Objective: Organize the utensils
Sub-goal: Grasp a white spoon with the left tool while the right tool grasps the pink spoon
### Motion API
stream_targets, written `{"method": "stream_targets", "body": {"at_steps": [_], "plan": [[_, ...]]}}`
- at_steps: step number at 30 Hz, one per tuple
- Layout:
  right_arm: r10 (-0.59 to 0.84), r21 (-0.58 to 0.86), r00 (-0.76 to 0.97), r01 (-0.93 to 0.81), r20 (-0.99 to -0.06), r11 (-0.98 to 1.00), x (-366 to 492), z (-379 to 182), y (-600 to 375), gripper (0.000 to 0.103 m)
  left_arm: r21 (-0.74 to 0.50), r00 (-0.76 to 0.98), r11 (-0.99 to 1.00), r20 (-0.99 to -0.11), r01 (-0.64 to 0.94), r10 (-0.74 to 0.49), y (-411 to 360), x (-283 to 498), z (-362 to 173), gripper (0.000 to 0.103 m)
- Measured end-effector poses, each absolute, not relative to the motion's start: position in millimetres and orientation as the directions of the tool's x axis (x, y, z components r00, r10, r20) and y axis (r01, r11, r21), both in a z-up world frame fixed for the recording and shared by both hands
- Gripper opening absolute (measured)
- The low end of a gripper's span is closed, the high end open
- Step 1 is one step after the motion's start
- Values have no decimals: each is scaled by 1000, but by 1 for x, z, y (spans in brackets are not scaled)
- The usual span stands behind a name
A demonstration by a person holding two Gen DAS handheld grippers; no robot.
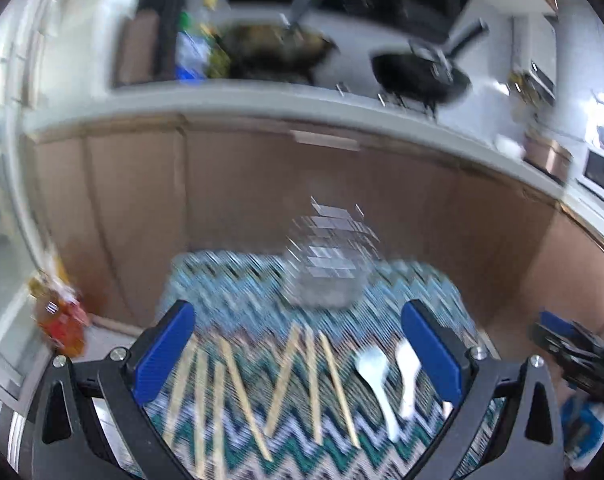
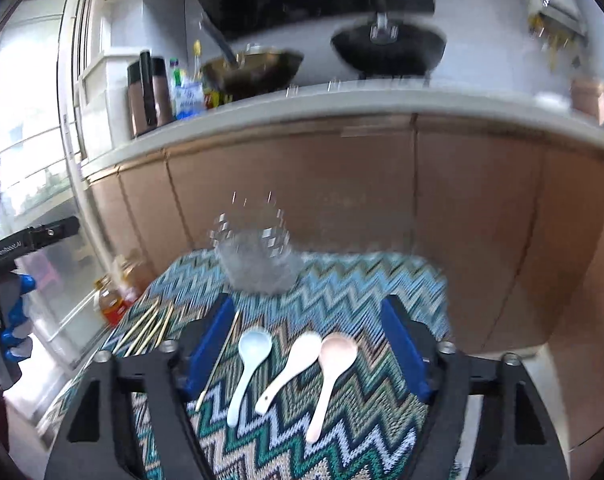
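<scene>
Teal zigzag mat [image 2: 341, 280], pink spoon [image 2: 333, 364]

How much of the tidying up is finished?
Nothing looks done yet. The clear holder seems empty, though it is blurry. Both tools, left and right, are open and hold nothing. The chopsticks and three spoons lie loose on the zigzag mat, waiting.
</scene>
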State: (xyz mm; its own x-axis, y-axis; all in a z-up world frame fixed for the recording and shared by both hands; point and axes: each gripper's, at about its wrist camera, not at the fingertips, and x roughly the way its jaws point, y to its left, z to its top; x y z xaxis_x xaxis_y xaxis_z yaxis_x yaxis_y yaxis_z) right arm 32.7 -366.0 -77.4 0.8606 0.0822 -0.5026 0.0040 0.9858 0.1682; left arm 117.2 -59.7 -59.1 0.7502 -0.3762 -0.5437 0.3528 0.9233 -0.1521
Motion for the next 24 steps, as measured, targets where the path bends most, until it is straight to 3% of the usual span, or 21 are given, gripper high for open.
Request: {"method": "stream_targets", "body": {"at_steps": [5, 8, 13, 16, 24], "plan": [[240, 271, 758, -87, -606, 959, 71, -128, -395, 44, -215, 598, 866, -647, 451, -472, -110, 139, -95, 103], [319, 322, 677, -128, -663, 938, 96, -163, -412, 39, -217, 537, 835, -678, 506, -502, -141, 146, -111, 102], [373, 353, 595, -156, -712, 923, 128, -194, -429, 38, -193, 442, 787, -738, 585, -510, -194, 166, -133, 101], [418, 396, 567, -170, -710, 902, 143, -208, -443, 37, -185, 376, 756, -778, 628, -502, -223, 183, -151, 90], [498, 445, 491, -228, -715, 866, 177, -234, -455, 37, -195, 184, 682, -878, 705, -442, -273, 219, -203, 43]]}}
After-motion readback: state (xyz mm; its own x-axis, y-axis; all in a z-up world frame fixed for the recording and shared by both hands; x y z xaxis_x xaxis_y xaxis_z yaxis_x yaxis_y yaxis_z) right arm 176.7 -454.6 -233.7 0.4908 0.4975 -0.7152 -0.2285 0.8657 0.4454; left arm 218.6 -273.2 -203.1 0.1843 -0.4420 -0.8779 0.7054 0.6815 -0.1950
